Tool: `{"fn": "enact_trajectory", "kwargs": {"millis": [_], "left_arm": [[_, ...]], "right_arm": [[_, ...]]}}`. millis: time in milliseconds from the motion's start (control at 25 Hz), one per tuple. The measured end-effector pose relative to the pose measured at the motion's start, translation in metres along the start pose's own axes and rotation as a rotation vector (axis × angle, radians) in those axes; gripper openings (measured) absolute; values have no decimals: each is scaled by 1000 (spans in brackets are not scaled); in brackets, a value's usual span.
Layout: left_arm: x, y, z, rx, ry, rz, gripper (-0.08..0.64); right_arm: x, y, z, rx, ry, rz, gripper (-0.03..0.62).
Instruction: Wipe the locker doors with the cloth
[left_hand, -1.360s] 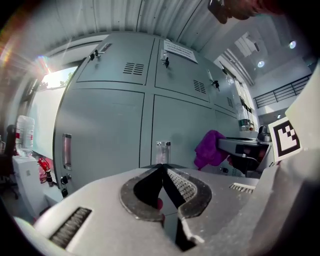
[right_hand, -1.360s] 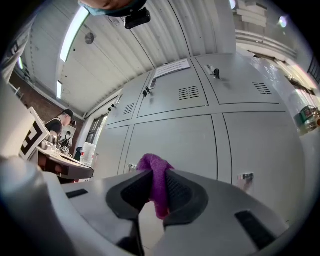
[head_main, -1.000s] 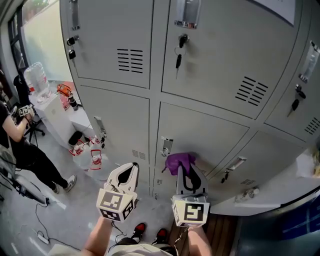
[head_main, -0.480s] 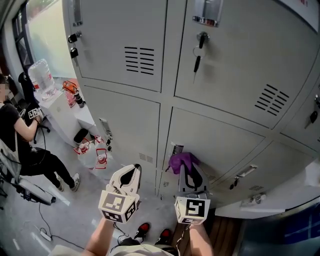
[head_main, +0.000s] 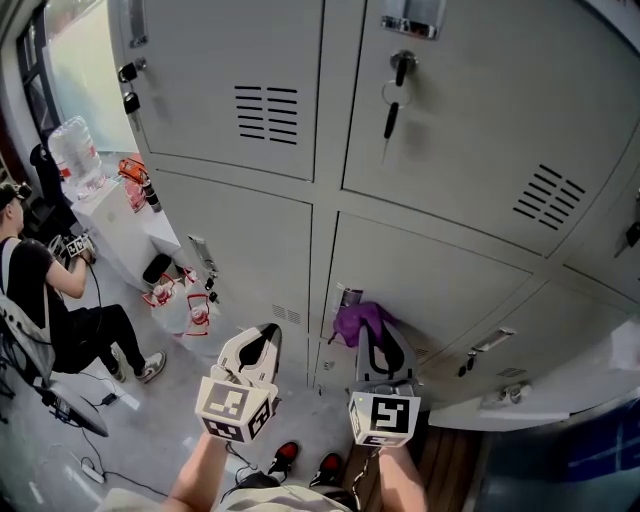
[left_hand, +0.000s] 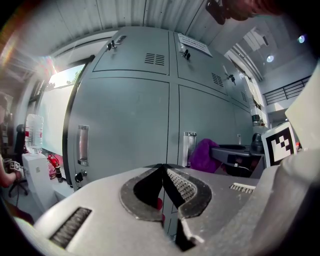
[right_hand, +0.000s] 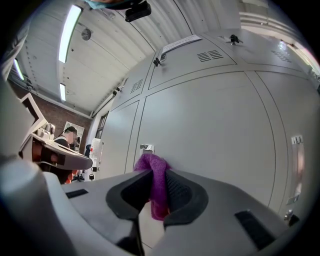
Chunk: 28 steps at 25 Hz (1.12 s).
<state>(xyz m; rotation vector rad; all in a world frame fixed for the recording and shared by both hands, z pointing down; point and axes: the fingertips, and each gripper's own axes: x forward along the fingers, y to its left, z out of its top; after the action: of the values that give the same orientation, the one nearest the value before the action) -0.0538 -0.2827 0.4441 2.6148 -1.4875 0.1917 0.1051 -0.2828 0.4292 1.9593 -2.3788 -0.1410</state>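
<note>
Two grippers are in view, both held low in front of the bank of grey locker doors (head_main: 420, 275).

Right gripper (right_hand: 156, 172): jaws closed on the purple cloth (right_hand: 151, 164). The cloth is pinched between the pads, with a bunched end standing out beyond the tips. In the head view that bunch sits at the left edge of the lower middle door, just beside its handle (head_main: 346, 297). Neither view confirms whether the cloth is actually pressed against the metal.

Left gripper (left_hand: 162, 169): jaws brought together with the tips meeting, and nothing held. It hangs to the left of the right gripper, before the lower left door (head_main: 240, 250), and is apart from the cloth.

Assessment: the wiping step is in hand, at or near the beginning of a pass on the lower middle door. No streaks or cleaned patches show on any panel, so progress across the bank cannot be judged.

Next move, as judged: bring the bunched cloth firmly onto the panel and sweep it rightward across the door, away from the handle. The pinch should be kept tight so the cloth does not slip out. The handle and the key (head_main: 393, 95) hanging in the upper door's lock are likely snag points.

A seated person (head_main: 40, 290) is at the far left, well apart from the work
</note>
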Motion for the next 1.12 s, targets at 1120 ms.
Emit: {"fn": "enact_trajectory", "kwargs": {"millis": [1120], "left_arm": [[41,-108,-2,25,14,-181,23]], "right_arm": [[-81,-126,-33,-11,79,-260,75]]}}
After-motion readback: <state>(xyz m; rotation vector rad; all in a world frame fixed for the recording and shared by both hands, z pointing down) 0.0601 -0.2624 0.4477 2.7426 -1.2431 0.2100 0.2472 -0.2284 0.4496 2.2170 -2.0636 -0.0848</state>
